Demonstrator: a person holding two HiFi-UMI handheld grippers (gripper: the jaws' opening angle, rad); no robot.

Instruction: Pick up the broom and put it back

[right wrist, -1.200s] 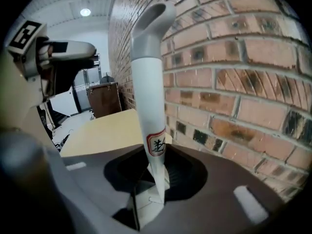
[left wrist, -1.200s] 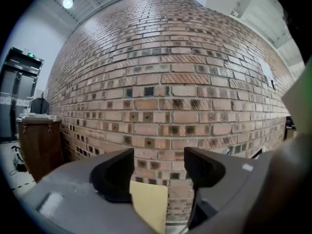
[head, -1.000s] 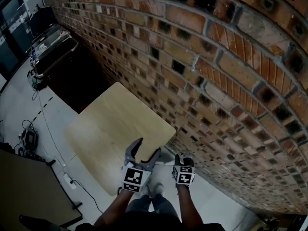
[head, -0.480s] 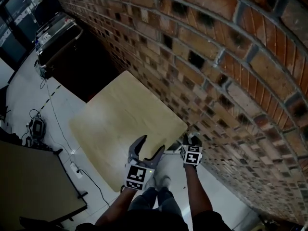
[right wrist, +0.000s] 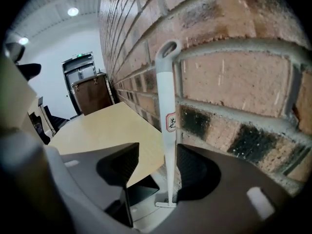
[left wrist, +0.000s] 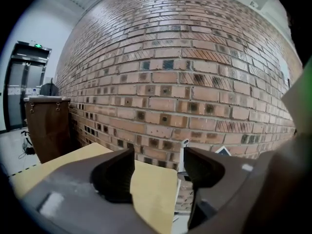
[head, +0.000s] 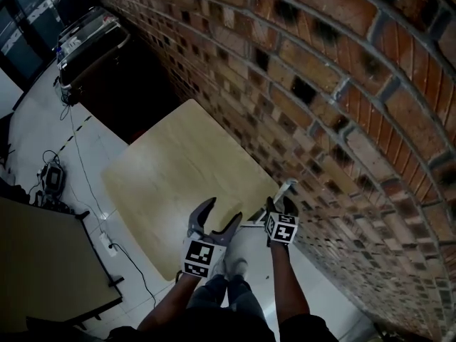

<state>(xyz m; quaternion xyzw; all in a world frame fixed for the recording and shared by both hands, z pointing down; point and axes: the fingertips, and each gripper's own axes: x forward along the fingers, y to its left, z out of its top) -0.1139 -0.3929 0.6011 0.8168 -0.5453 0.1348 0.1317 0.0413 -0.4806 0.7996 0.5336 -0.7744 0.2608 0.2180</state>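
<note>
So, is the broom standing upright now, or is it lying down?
Upright: in the right gripper view the broom stands nearly vertical, close to the brick wall, with its hanging hole on top.

Left gripper (head: pixel 221 212) and right gripper (head: pixel 281 205) look like twins. Both have chunky dark grey curved jaws with black pads (left wrist: pixel 114 174), and each carries a white cube (head: pixel 199 258) stamped with black square markers (kinda QR-ish). The person's in greyish trousers (head: pixel 208 299) and pale shoes (head: pixel 231 266), forearms bare.
</note>
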